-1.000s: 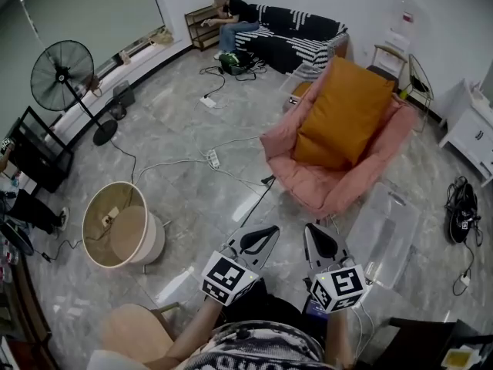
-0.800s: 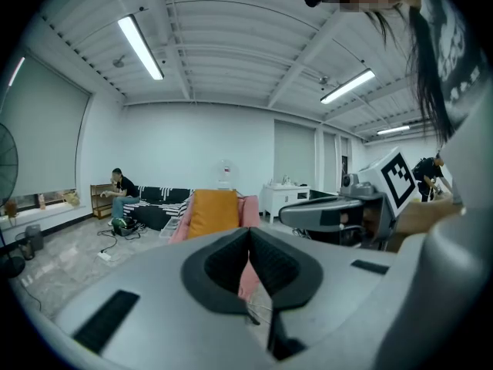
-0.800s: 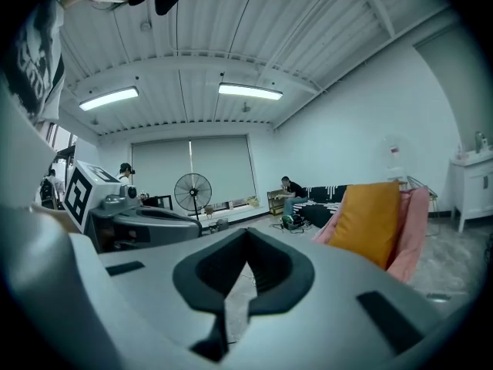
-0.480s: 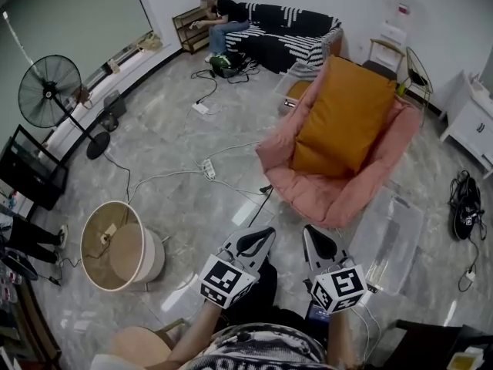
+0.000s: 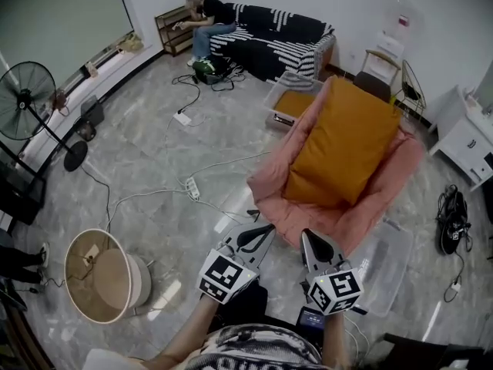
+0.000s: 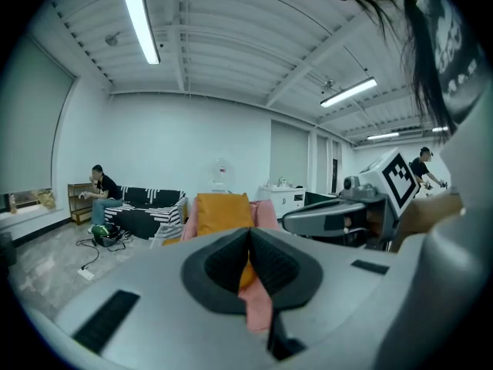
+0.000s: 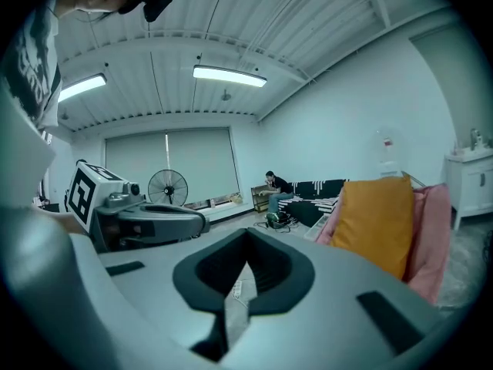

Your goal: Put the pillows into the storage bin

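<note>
**Gripper state.** The left gripper (image 5: pixel 262 234) and the right gripper (image 5: pixel 310 242) are both held low over the floor (image 5: pixel 166 141), side by side, pointing at the near edge of the pink lounger (image 5: pixel 271 174). In each gripper view the jaws are pressed together with nothing between them.

**Task items.** One orange pillow (image 5: pixel 343 153) lies tilted against the back of the pink lounger, well apart from both grippers. A clear storage bin (image 5: pixel 393 257) stands on the floor just beside the lounger's near right edge.

**Hazards.**
- Pressed-together jaws cannot take the pillow; they must be spread before contact, or they will only push it deeper into the lounger.
- The pillow is large and soft. A pinch at one corner is likely to slip or let it sag; a grip by both grippers on opposite edges appears safer.
- The lounger's pink fabric lies directly under the pillow and could be pinched with it.
- A power strip (image 5: pixel 192 189) and cables (image 5: pixel 231 160) cross the floor near the lounger's left edge: a trip risk.

**Limits of view.**
- The bin is transparent and partly behind the right gripper; whether it is open cannot be told.
- A second container (image 5: pixel 291 102) beyond the lounger holds something orange, unidentifiable.
- The pillow's lower edge is sunk into the lounger.
</note>
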The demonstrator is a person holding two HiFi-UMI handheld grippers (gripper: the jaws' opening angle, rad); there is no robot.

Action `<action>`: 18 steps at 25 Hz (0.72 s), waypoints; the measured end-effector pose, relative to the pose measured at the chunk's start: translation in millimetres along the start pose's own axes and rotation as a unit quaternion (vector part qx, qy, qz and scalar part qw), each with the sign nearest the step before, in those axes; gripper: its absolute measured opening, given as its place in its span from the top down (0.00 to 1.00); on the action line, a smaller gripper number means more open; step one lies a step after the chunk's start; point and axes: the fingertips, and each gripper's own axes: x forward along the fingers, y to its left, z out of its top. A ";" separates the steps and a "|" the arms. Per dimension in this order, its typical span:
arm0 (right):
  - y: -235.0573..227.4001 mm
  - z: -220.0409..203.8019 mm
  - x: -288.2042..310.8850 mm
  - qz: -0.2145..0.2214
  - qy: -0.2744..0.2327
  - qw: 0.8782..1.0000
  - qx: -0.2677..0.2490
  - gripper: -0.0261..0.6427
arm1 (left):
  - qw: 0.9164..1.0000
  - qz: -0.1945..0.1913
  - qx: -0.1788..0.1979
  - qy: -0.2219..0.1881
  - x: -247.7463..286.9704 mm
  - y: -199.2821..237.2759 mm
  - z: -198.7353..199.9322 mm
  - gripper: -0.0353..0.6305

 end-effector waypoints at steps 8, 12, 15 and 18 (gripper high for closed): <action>-16.6 18.6 71.3 -0.025 0.001 1.000 0.001 0.96 | 1.000 -0.021 0.005 -0.002 31.7 74.6 5.4 0.93; -25.4 22.3 85.5 -0.037 0.006 0.999 0.001 0.96 | 1.000 -0.030 0.003 -0.002 43.8 91.4 8.8 0.93; -38.8 22.6 88.7 -0.046 0.011 0.999 0.001 0.96 | 0.999 -0.037 0.001 -0.001 54.1 91.9 9.4 0.93; -47.8 23.7 93.5 -0.053 0.011 0.999 0.002 0.96 | 0.999 -0.041 -0.004 0.001 61.6 95.8 7.3 0.93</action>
